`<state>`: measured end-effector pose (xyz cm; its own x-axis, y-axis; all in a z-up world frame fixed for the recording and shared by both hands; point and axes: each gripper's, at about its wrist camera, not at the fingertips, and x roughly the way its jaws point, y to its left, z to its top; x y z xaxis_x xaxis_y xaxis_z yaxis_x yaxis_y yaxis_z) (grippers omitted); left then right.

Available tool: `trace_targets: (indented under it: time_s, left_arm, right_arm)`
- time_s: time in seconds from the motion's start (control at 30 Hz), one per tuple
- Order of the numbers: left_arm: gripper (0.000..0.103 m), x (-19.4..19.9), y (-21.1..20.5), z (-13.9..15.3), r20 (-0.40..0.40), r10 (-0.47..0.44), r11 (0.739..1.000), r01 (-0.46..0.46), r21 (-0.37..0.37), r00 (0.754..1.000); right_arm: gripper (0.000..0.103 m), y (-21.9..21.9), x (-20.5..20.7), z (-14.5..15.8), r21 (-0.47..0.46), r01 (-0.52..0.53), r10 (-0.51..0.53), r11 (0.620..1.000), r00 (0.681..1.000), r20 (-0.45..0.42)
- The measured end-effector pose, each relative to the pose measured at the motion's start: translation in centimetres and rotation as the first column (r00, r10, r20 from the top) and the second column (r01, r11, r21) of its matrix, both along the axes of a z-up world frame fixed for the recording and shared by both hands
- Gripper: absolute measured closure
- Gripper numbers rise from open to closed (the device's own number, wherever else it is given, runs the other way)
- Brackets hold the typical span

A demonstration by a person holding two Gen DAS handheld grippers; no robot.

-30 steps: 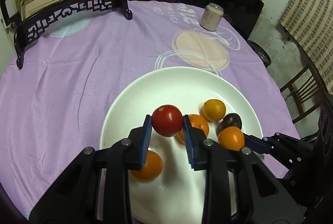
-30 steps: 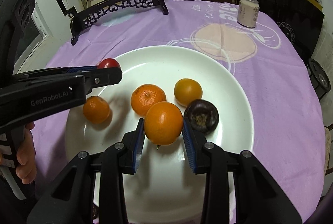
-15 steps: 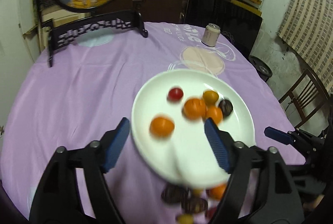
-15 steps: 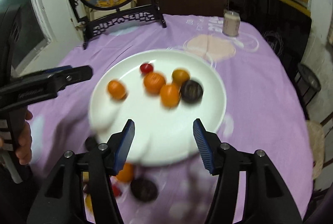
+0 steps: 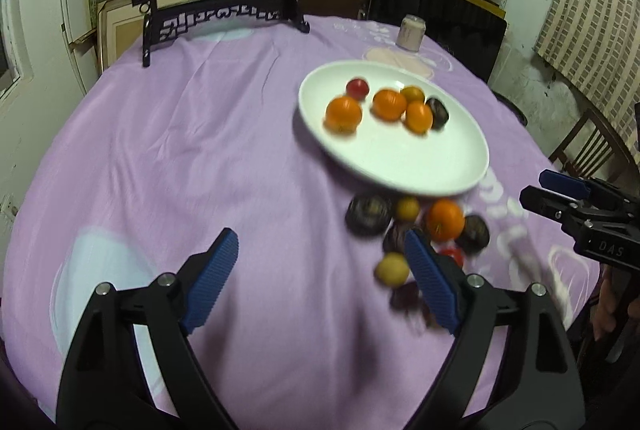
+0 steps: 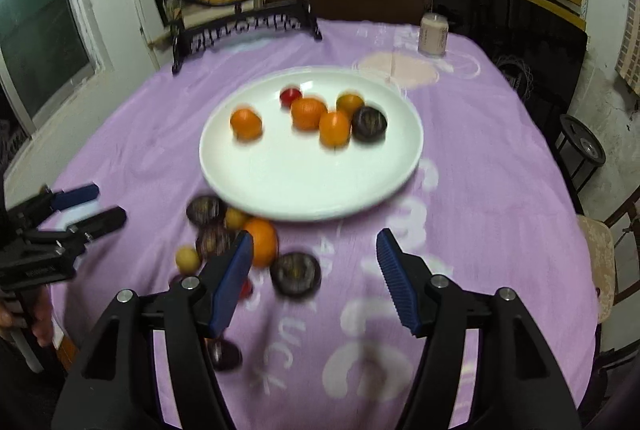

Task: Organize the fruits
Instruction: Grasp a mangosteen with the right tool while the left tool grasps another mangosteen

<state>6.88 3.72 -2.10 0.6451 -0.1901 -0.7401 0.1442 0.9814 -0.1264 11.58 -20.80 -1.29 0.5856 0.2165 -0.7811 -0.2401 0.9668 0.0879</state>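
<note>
Hovering over the purple desk (image 5: 180, 150), both left tongs (image 5: 320, 278) and right tongs (image 6: 316, 274) gape wide, empty. Six fruits sit on the white plate (image 6: 304, 186); a loose fruit pile (image 6: 248, 242) lies just beside its near rim.

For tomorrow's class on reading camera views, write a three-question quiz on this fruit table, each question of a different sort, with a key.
1. True or false: the left claw holds a fruit.
2. How many fruits lie on the white plate?
3. The can stands: A) on the plate B) on the cloth beyond the plate C) beside the loose fruits.

Key: 1 false, both claws are open and empty, the right claw too. 2 six. 3 B.
</note>
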Motion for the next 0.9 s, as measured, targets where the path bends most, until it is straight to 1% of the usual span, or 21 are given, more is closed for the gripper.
trace_targets:
  time_s: [0.17,0.23,0.33,0.4,0.47,0.5,0.53,0.57,0.63,0.77,0.9]
  left_arm:
    - [0.016,-1.8,1.0,-1.5,-0.047,-0.019,1.0,0.018,-0.01,0.999]
    - [0.016,-2.4,1.3,-1.9,-0.062,-0.024,1.0,0.023,-0.014,0.998]
    - [0.016,-3.0,1.3,-2.2,-0.077,-0.037,0.999,0.035,-0.028,0.996]
    - [0.016,-3.5,1.1,-2.3,-0.08,-0.049,0.998,0.046,-0.035,0.996]
    - [0.015,-3.7,0.7,-2.2,-0.083,-0.063,0.998,0.06,-0.037,0.995]
    - [0.015,-3.7,0.4,-2.3,-0.085,-0.071,0.997,0.068,-0.037,0.994]
    - [0.015,-3.6,0.2,-2.3,-0.088,-0.078,0.997,0.075,-0.037,0.993]
    - [0.015,-3.6,-0.2,-2.5,-0.093,-0.087,0.996,0.084,-0.037,0.992]
    - [0.015,-3.4,-0.9,-2.7,-0.105,-0.098,0.995,0.095,-0.034,0.99]
    - [0.015,-2.8,-2.4,-3.7,-0.13,-0.114,0.993,0.113,-0.016,0.985]
    - [0.015,-2.0,-3.5,-4.6,-0.162,-0.127,0.992,0.127,-0.01,0.978]
  right_arm:
    - [0.039,0.7,-0.5,-3.6,-0.023,-0.013,0.011,1.0,0.995,-0.101]
    - [0.039,0.9,-0.3,-4.7,-0.027,-0.012,0.009,1.0,0.992,-0.124]
    - [0.039,1.1,0.5,-6.0,-0.048,-0.009,0.003,0.999,0.991,-0.131]
    - [0.039,1.5,1.2,-6.6,-0.067,-0.012,0.004,0.998,0.993,-0.121]
    - [0.04,2.0,1.5,-6.7,-0.092,-0.019,0.011,0.996,0.996,-0.087]
    - [0.045,2.2,1.6,-6.7,-0.093,-0.024,0.017,0.995,0.997,-0.075]
    - [0.058,2.4,1.8,-6.6,-0.077,-0.037,0.032,0.996,0.997,-0.068]
    - [0.062,2.6,2.0,-6.6,-0.075,-0.045,0.04,0.996,0.997,-0.063]
    - [0.062,2.5,2.0,-6.6,-0.069,-0.037,0.032,0.997,0.997,-0.069]
    - [0.062,0.8,1.2,-6.2,0.0,-0.006,0.006,1.0,0.994,-0.107]
    - [0.062,-1.0,-0.1,-5.7,0.02,0.03,-0.028,0.999,0.994,-0.11]
